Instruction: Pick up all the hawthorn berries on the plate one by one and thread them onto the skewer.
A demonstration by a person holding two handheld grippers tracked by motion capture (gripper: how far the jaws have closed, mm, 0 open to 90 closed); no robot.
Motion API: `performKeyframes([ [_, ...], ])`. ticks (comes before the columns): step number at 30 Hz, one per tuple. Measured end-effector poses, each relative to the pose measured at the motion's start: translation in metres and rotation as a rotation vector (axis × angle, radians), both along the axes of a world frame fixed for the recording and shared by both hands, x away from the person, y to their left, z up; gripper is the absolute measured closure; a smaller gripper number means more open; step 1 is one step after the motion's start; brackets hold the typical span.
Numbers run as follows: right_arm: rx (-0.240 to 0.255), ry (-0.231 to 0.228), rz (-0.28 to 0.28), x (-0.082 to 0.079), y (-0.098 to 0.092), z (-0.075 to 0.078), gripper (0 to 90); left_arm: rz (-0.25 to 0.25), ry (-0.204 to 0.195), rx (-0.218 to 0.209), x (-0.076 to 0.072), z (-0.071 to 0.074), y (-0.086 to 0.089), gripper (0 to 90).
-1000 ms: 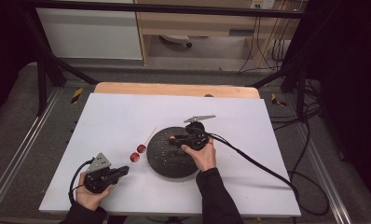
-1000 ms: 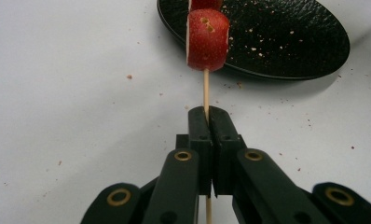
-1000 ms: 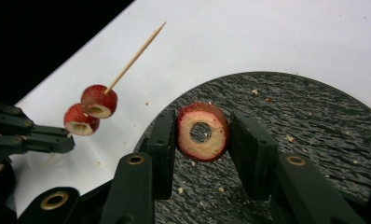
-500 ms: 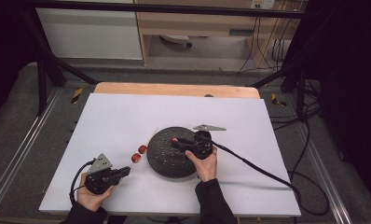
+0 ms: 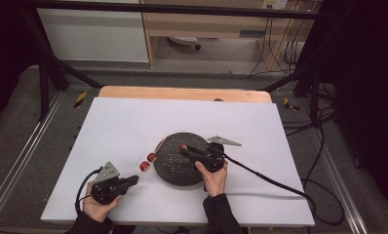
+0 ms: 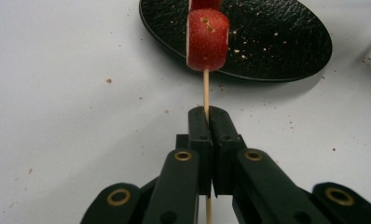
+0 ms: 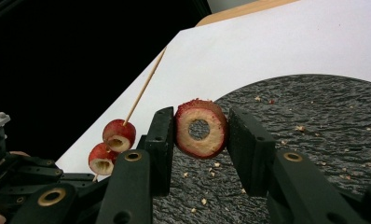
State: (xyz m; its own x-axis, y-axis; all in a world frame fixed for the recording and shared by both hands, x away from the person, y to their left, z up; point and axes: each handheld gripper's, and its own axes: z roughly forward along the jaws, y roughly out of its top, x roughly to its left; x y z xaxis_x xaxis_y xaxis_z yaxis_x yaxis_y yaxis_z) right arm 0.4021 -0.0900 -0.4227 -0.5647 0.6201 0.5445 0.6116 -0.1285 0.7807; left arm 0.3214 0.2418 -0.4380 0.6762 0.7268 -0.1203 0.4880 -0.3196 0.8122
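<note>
My left gripper (image 6: pixel 207 114) is shut on a thin wooden skewer (image 6: pixel 205 88) that carries two red cored fruit pieces (image 6: pixel 208 39). In the high view that gripper (image 5: pixel 133 180) sits at the near left, and the skewer (image 5: pixel 157 147) slants up toward the black plate (image 5: pixel 175 170) with both pieces (image 5: pixel 144 166) on it. My right gripper (image 7: pixel 200 130) is shut on a red fruit ring (image 7: pixel 201 128) with a pale, hollow centre. It hovers over the plate's left part (image 5: pixel 182 148). The skewered pieces (image 7: pixel 120 135) lie just left of the ring.
The round black textured plate (image 7: pixel 314 121), dotted with crumbs, lies mid-table on a white sheet (image 5: pixel 133 122). A wooden table edge (image 5: pixel 182 92) runs along the back. A cable (image 5: pixel 270 178) trails right from the right gripper. Dark floor and metal rails flank the table.
My right gripper, still holding the fruit ring, has sunk a little and drawn slightly toward the near side over the plate. The left gripper and skewer have stayed put.
</note>
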Motion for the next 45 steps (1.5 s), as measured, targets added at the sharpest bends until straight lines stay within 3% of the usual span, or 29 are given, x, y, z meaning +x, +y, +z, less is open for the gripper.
performKeyframes([
  [24, 0.142, -0.087, -0.12, -0.001, -0.003, 0.014, 62.7, -0.009, -0.003, -0.025, -0.005, 0.0, -0.01, 88.3],
  [45, 0.243, -0.128, -0.196, 0.004, -0.005, 0.02, 62.7, -0.012, 0.0, -0.045, -0.008, 0.0, -0.021, 88.3],
])
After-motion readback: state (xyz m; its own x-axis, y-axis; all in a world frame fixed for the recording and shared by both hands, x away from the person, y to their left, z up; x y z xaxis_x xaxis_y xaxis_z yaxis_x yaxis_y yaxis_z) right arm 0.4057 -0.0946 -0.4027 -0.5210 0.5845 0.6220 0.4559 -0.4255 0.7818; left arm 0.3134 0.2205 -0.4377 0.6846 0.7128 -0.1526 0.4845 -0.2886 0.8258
